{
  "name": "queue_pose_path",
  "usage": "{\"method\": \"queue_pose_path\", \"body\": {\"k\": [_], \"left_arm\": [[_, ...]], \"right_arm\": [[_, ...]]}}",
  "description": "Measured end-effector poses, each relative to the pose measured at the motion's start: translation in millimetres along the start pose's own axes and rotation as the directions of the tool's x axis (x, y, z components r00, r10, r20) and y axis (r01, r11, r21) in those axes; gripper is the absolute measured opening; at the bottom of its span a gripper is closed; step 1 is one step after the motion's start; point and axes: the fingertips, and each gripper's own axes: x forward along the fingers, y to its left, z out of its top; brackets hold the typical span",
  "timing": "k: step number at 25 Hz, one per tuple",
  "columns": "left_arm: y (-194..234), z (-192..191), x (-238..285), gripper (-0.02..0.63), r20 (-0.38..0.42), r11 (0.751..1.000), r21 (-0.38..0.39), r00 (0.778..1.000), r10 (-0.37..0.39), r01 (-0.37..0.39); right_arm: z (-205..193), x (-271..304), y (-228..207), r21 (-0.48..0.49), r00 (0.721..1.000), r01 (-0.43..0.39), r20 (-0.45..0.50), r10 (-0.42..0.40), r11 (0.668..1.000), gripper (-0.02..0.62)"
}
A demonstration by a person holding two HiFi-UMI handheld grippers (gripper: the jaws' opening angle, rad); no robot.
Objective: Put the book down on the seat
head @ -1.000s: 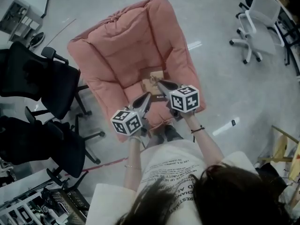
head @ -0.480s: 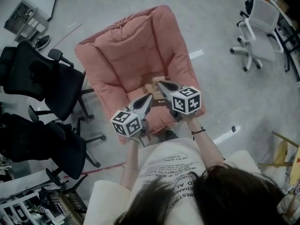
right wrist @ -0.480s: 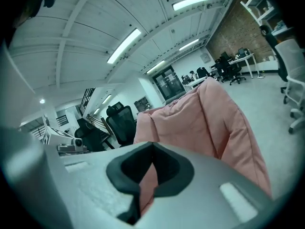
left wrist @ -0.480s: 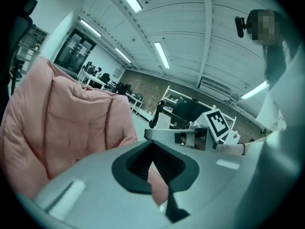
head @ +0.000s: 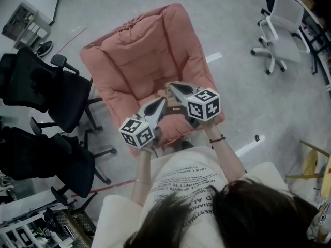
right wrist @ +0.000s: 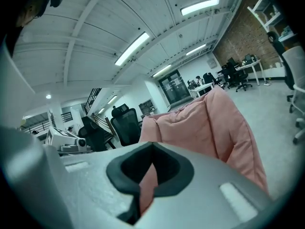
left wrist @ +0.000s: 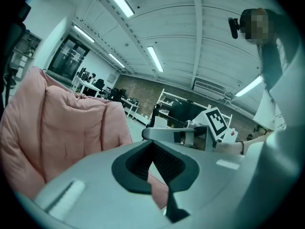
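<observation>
A pink padded chair (head: 139,56) fills the middle of the head view. The brown book (head: 166,93) lies on its seat near the front edge, and only a sliver shows beside the right gripper. My right gripper (head: 171,86) hovers over the book, shut and with nothing between its jaws. To the left of it my left gripper (head: 162,102) hangs over the seat front, also shut and empty. Both gripper views tilt upward: the left gripper (left wrist: 153,142) faces the chair's back and ceiling, while the right gripper (right wrist: 151,146) faces a pink chair arm (right wrist: 224,123).
Black office chairs (head: 46,92) stand close to the left of the pink chair. A white office chair (head: 282,25) is at the far right on the grey floor. A wooden frame (head: 315,164) stands at the right edge.
The right gripper has come up off the book and now covers most of it from above. Both grippers have shifted slightly toward the person.
</observation>
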Motion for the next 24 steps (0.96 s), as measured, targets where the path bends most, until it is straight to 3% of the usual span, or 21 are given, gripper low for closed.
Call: {"method": "queue_pose_path", "body": {"k": [24], "left_arm": [[-9.6, 9.4, -3.0, -0.002, 0.032, 0.999, 0.042, 0.999, -0.001, 0.0]], "right_arm": [[8.9, -11.2, 14.4, -0.065, 0.998, -0.045, 0.033, 0.047, 0.997, 0.002]]}}
